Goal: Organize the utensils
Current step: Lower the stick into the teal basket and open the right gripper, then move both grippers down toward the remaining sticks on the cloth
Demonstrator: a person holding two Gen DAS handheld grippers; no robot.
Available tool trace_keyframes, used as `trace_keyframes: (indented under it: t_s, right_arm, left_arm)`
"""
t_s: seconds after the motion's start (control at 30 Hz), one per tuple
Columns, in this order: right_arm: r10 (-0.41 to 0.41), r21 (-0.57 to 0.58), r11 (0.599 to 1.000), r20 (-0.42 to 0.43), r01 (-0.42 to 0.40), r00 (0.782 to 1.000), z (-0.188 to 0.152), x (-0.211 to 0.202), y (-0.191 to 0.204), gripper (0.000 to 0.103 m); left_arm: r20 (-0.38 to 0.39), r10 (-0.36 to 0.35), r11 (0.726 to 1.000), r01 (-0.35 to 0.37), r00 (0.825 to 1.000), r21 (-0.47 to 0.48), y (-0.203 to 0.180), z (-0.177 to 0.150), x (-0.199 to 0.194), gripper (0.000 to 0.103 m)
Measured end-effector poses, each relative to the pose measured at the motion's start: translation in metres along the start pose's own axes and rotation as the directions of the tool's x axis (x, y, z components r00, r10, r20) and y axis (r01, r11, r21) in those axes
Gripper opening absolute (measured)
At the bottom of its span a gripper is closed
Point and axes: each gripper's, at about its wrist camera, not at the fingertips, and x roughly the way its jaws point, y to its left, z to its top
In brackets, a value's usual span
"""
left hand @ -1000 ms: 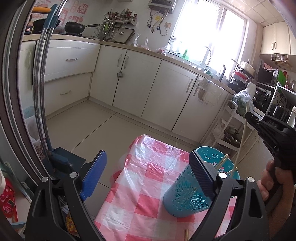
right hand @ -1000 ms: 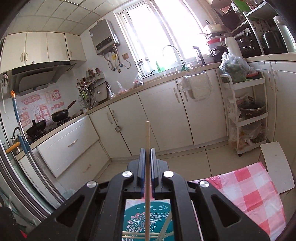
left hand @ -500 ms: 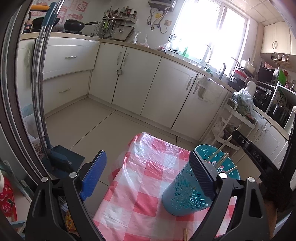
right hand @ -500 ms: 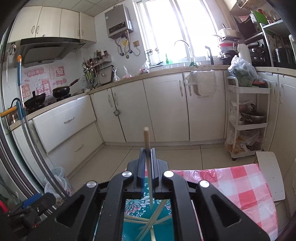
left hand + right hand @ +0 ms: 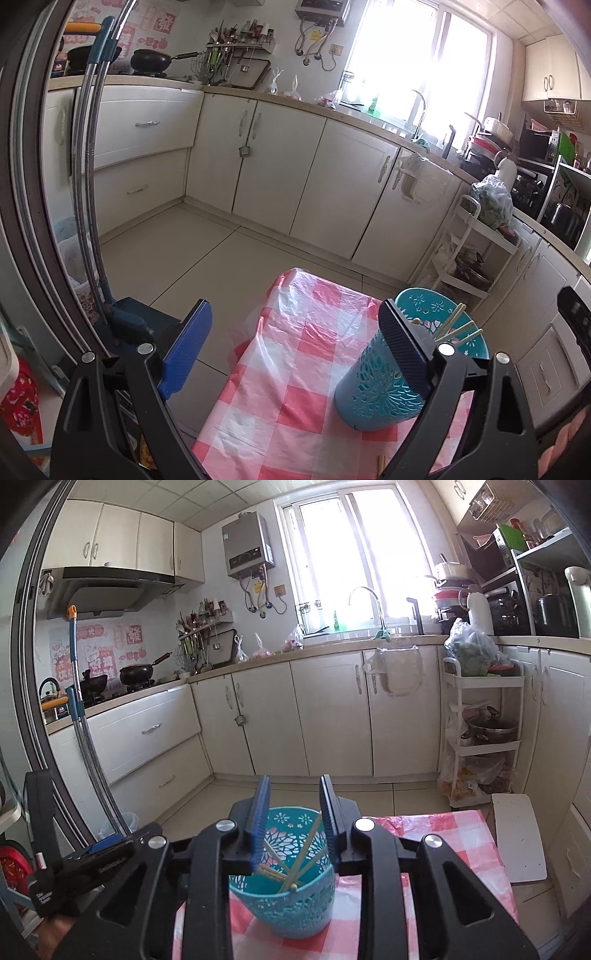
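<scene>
The right gripper [image 5: 293, 816] has just been opening, its jaws parted and empty above the teal basket [image 5: 284, 897] of chopsticks [image 5: 295, 864] at six o'clock. The left gripper [image 5: 295, 350] is spread wide, the basket at its four o'clock on the checked tablecloth [image 5: 295, 387].

R gripper [image 5: 293, 825] jaws just opened, w/ nothing between; the chopstick [image 5: 308, 843] it held a sec ago now lies in teal holder [image 5: 291, 904].
</scene>
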Motion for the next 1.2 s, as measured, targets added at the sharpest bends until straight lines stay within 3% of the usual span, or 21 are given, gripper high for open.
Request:
trace_keyframes:
  t_s: [0.2,0.33,0.53,0.8,0.97,1.2]
  right_arm:
    - [-0.035,-0.013,0.999,-0.075,0.034,0.997,-0.038,-0.018,0.004,0.031]
    - [-0.051,-0.013,0.999,-0.170,0.049,0.984,-0.069,-0.013,0.002,0.031]
    - [-0.069,-0.012,0.998,-0.289,0.069,0.955,-0.106,-0.005,-0.003,0.031]
    - [-0.088,-0.040,0.996,-0.426,0.078,0.900,-0.157,0.006,-0.003,0.027]
    - [-0.091,-0.050,0.996,-0.470,0.076,0.878,-0.174,0.012,-0.002,0.027]
    - [-0.082,-0.063,0.996,-0.491,0.059,0.867,-0.182,0.023,0.005,0.027]
  left_arm:
    - [0.041,0.014,0.999,-0.016,0.999,0.049,-0.007,0.000,-0.011,0.090]
    - [0.057,0.017,0.997,-0.021,0.998,0.070,-0.009,-0.001,-0.016,0.091]
    - [0.067,0.022,0.996,-0.027,0.997,0.082,-0.008,0.000,-0.019,0.091]
    - [0.067,0.026,0.997,-0.031,0.997,0.077,-0.001,0.002,-0.022,0.091]
    - [0.070,0.040,0.997,-0.045,0.997,0.068,0.012,0.002,-0.026,0.092]
    - [0.048,0.060,0.997,-0.063,0.997,0.049,0.023,0.002,-0.023,0.092]
